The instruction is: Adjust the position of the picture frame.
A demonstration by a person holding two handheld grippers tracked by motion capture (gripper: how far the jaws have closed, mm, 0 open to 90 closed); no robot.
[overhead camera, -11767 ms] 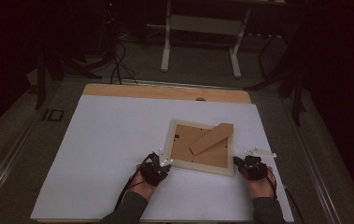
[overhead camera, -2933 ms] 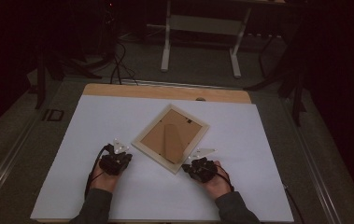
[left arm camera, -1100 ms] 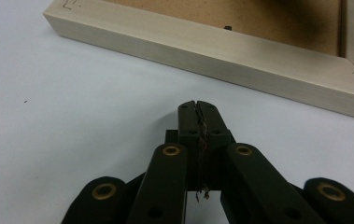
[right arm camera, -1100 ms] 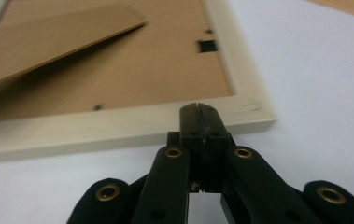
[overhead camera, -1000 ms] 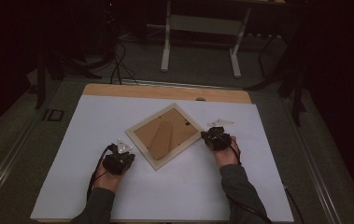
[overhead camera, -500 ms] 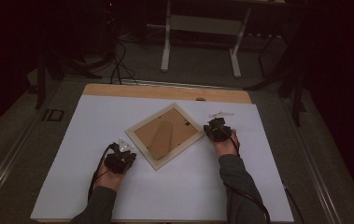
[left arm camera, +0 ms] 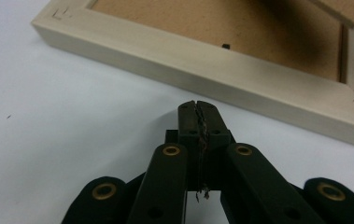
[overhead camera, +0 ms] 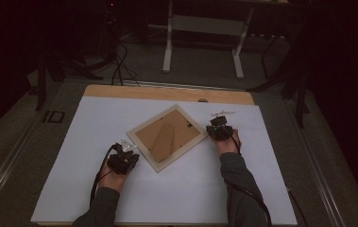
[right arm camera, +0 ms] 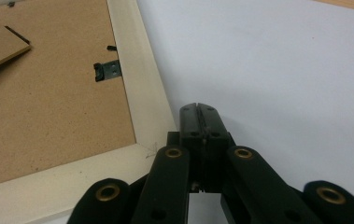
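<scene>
A pale wooden picture frame (overhead camera: 167, 138) lies face down and turned like a diamond on the white tabletop, its brown backing board and stand leg facing up. My left gripper (overhead camera: 125, 152) is shut with nothing in it, just short of the frame's lower-left edge (left arm camera: 202, 70); its tips (left arm camera: 198, 106) stand a little off the wood. My right gripper (overhead camera: 217, 124) is shut and empty, its tips (right arm camera: 199, 108) right beside the frame's right corner (right arm camera: 153, 140). A small metal clip (right arm camera: 107, 71) holds the backing near that corner.
The white sheet (overhead camera: 87, 137) covers most of the table, with a wooden strip (overhead camera: 167, 92) at the far edge. Behind the table stand a metal leg frame (overhead camera: 202, 42) and cables (overhead camera: 117, 61) on the dark floor.
My right gripper has slid slightly farther along the frame's right corner, and the frame has turned a bit anticlockwise. The left gripper has stayed put.
</scene>
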